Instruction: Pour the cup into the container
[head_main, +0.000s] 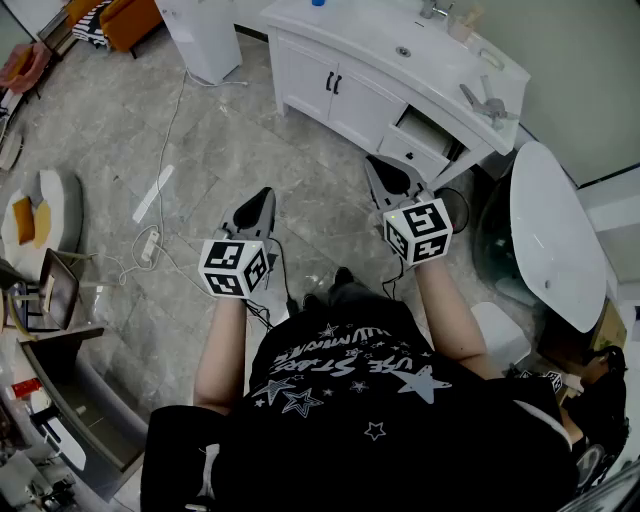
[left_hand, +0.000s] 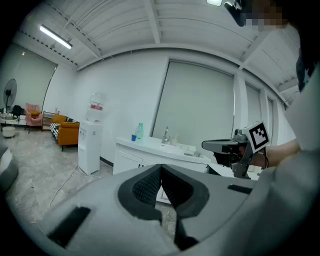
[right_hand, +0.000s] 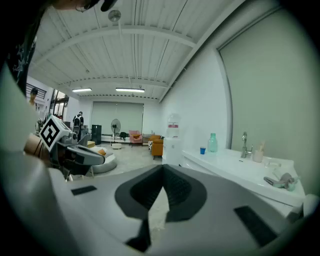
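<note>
A small blue cup (head_main: 318, 3) stands at the far end of the white vanity counter (head_main: 350, 35), beside a green bottle (left_hand: 140, 131); the cup also shows in the left gripper view (left_hand: 134, 137) and the right gripper view (right_hand: 202, 150). A sink basin (head_main: 402, 50) with a tap (left_hand: 167, 135) is set in the counter. My left gripper (head_main: 265, 193) hangs over the floor, short of the vanity, shut and holding nothing (left_hand: 161, 166). My right gripper (head_main: 372, 160) is held near the vanity's open drawer (head_main: 425, 140), also shut and holding nothing (right_hand: 163, 167).
A water dispenser (head_main: 200, 35) stands left of the vanity. A cable and power strip (head_main: 150, 245) lie on the tiled floor to my left. A white oval top (head_main: 550, 235) is close on my right. An orange sofa (head_main: 130, 18) is at the back left.
</note>
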